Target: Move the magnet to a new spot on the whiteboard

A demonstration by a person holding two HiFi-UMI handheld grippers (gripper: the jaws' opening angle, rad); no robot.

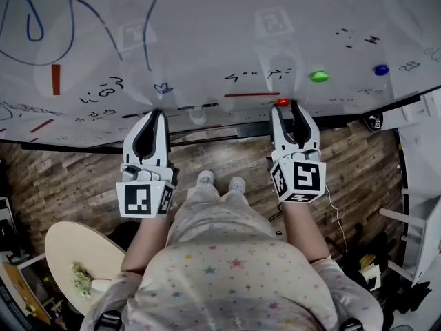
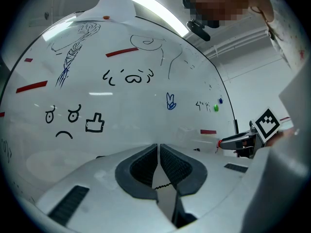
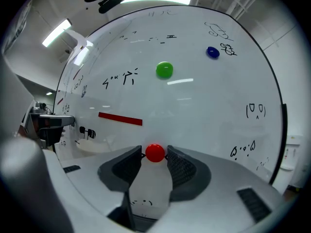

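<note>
A small round red magnet (image 1: pixel 283 103) (image 3: pixel 155 153) sits low on the whiteboard (image 1: pixel 207 33), pinched between the tips of my right gripper (image 1: pixel 286 106) (image 3: pixel 155 155), which is shut on it. The magnet looks to be against the board's surface, near its bottom edge. My left gripper (image 1: pixel 156 114) (image 2: pixel 158 147) is held beside it to the left, also up at the board's lower edge, jaws shut with nothing between them. In the left gripper view the right gripper (image 2: pixel 238 142) shows at the right with the red dot at its tip.
A green magnet (image 1: pixel 319 76) (image 3: pixel 164 70) and a blue magnet (image 1: pixel 381 69) (image 3: pixel 212 52) sit up and right of the red one. A red strip (image 1: pixel 251 94) (image 3: pixel 120 118) lies just left. Marker doodles cover the board. Below are a round table (image 1: pixel 72 254) and white shelving (image 1: pixel 420 205).
</note>
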